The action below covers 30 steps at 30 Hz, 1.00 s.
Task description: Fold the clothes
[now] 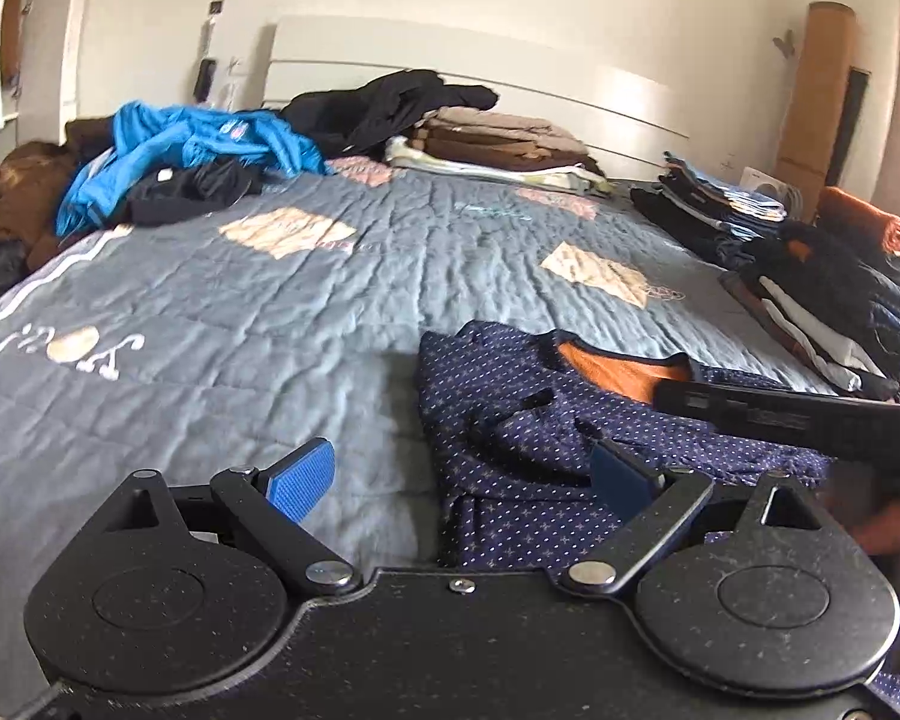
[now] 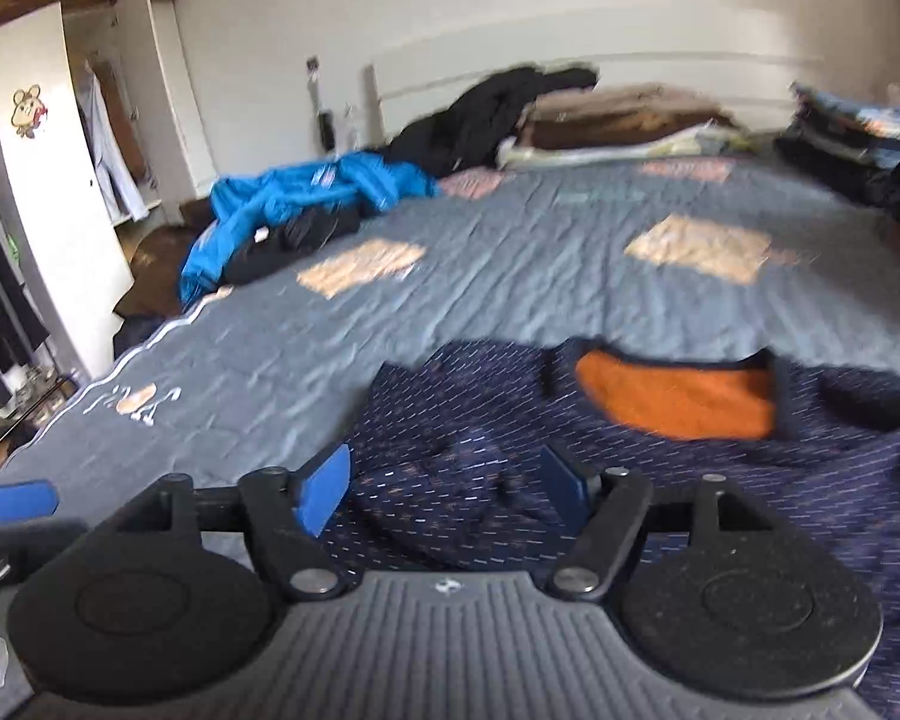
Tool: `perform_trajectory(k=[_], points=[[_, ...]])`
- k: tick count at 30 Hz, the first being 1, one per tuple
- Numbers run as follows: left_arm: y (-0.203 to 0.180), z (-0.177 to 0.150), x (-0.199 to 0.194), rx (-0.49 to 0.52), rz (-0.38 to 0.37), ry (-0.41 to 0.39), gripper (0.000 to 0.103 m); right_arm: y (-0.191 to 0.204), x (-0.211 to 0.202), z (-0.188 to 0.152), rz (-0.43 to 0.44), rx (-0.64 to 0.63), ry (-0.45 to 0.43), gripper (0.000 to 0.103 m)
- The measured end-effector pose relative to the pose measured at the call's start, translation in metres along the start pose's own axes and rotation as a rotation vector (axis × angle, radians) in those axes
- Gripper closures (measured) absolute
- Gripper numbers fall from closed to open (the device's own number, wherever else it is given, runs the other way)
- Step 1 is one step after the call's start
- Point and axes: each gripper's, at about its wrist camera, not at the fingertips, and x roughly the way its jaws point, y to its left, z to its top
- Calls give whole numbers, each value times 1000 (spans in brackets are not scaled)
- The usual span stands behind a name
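A navy dotted shirt (image 1: 528, 420) with an orange lining (image 1: 618, 372) at the neck lies crumpled on the near part of the bed (image 1: 270, 300), which is covered by a grey-blue quilt with tan patches.

The left gripper (image 1: 459, 474) hangs low over the quilt with its fingers (image 1: 300, 480) spread wide. The left pad is above bare quilt and the right pad is above the shirt's edge; nothing is pinched between them. The other tool's black body crosses the right side of this view, above the shirt.

The right gripper (image 2: 444, 492) is over the same shirt (image 2: 570, 480), the view streaked with blur. Its fingers (image 2: 324, 492) stand apart, and the cloth lies under and between them without being clamped.

Toward the headboard, a bright blue jacket (image 1: 198, 144) and a black garment (image 1: 192, 192) lie loose on the left. A black jacket (image 1: 390, 102) rests against a folded brown and beige stack (image 1: 498, 141). More folded piles (image 1: 780, 258) line the right edge of the bed.
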Motion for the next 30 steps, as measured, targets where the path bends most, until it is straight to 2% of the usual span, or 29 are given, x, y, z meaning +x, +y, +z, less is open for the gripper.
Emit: perform_trajectory(k=[3,7,9,12,14,17,18,20,22,25,28,30], points=[[-5,-1,3,20,-6,3,11,-19,-32,-3,-38,11,-22,30],[-14,-4,8,29,-8,-1,11,-56,-61,-19,-84,97,-15,29],[-19,-1,11,27,-22,-13,11,-69,-66,-26,-94,123,1,29],[-24,11,25,16,-66,-1,15,-72,-62,-27,-110,99,33,29],[-28,23,44,0,-97,33,31,-73,-61,-26,-83,92,25,28],[-35,42,82,-22,-167,101,46,-75,-59,-22,-50,113,18,28],[-39,47,95,-10,-178,126,48,-76,-59,-21,-33,119,18,28],[-50,53,120,72,-161,159,62,-79,-60,-20,-8,128,21,27],[-58,55,140,145,-152,185,68,-81,-61,-20,11,118,29,27],[-66,53,167,221,-156,245,68,-85,-61,-21,15,101,38,26],[-72,47,188,264,-161,310,68,-90,-59,-21,46,138,52,26],[-74,44,200,285,-136,350,68,-91,-60,-21,66,141,57,26]])
